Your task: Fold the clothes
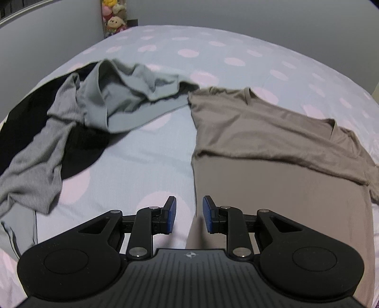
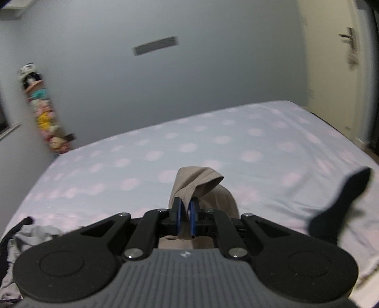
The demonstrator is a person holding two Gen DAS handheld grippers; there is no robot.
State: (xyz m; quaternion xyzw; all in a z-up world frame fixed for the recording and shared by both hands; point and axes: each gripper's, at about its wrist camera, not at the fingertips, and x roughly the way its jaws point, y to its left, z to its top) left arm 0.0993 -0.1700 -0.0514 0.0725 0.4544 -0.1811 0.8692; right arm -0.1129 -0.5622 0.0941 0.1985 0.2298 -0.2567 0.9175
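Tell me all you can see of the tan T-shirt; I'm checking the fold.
The tan T-shirt is plain, soft, knit-looking, with a ribbed crew neck. It lies on the dotted bedsheet, its top part doubled over the body. The right gripper pinches a bunch of its fabric, lifted off the bed. The left gripper hovers open over its edge.

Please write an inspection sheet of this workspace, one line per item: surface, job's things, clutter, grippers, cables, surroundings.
Surface: bed sheet, pale blue with pink dots, smooth.
Job's things: tan T-shirt partly folded; unfolded pile of green, grey and black garments to its left in the left wrist view.
Clutter: dark sock lying on the sheet.
Grippers: left gripper open, holds nothing; right gripper shut on a fold of the tan T-shirt, lifted off the bed.
Cables: nothing seen.
Surroundings: grey wall; hanging soft toys; door with a handle.
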